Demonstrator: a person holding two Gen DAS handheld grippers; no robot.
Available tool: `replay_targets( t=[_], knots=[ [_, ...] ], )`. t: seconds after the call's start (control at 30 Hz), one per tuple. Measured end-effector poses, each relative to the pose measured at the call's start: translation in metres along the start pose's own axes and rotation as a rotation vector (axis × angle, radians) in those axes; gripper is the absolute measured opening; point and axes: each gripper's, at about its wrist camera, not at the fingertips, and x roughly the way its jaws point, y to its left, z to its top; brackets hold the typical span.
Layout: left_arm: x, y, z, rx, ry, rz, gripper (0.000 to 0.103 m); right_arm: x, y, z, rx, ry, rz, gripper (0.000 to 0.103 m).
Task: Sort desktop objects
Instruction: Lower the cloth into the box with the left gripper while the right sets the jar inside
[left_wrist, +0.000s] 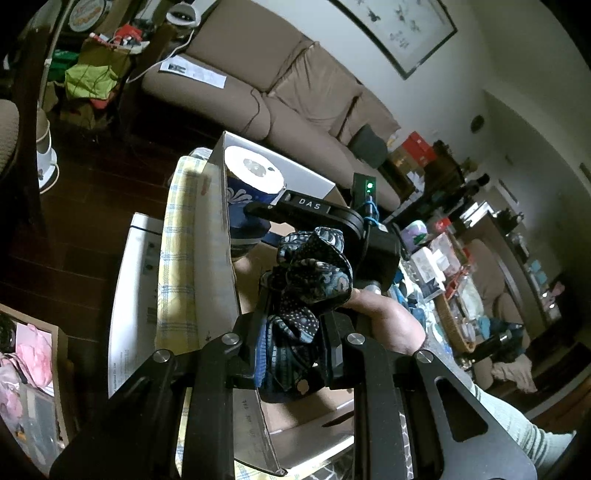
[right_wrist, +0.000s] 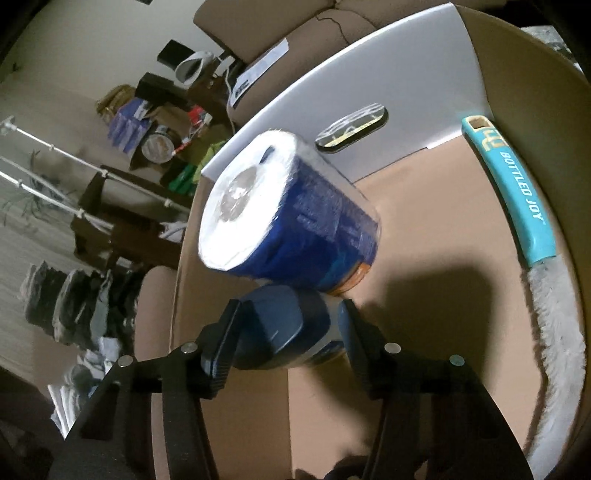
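Left gripper (left_wrist: 291, 354) clamps a patterned blue cloth (left_wrist: 310, 280) above the cardboard box (right_wrist: 424, 206). Right gripper (right_wrist: 284, 332) pinches a blue-capped bottle (right_wrist: 284, 328) inside the box, touching the wrapped toilet roll (right_wrist: 288, 214). Risk: the bottle's rounded cap could slip; the dangling cloth could snag the box wall.

A brown sofa (left_wrist: 280, 92) stands under a framed picture (left_wrist: 402, 26), with cluttered shelves (left_wrist: 461, 177) along the wall.
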Motion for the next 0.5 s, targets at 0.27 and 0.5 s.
replay_targets(
  t=[0.27,0.5],
  knots=[
    [0.029,-0.03,0.011,0.124,0.111,0.072,0.019,-0.022,-0.011,0.004,0.117,0.02,0.028,0.049],
    [0.102,-0.063,0.028,0.353,0.273,0.331,0.019,-0.117,0.02,0.013,-0.17,-0.063,-0.037,0.055]
  ],
)
